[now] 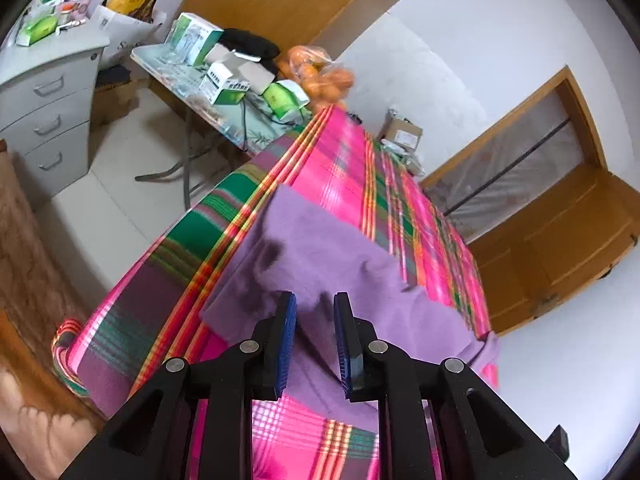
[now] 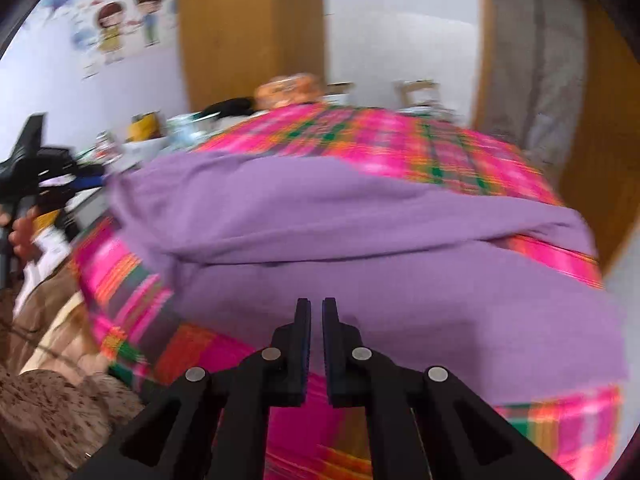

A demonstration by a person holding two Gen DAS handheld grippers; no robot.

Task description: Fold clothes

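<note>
Ahead of both grippers lies a soft purple garment (image 2: 360,216) on pink plaid cloth (image 1: 336,152); left gripper (image 1: 315,308) parted, right gripper (image 2: 316,312) nearly closed, empty.

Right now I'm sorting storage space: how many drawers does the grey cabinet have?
3, stacked on the cabinet front at far left: top, middle, bottom. Its base is cut off, so more may be hidden.

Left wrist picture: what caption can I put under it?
Left gripper open over a purple garment on a pink plaid cloth.
</note>
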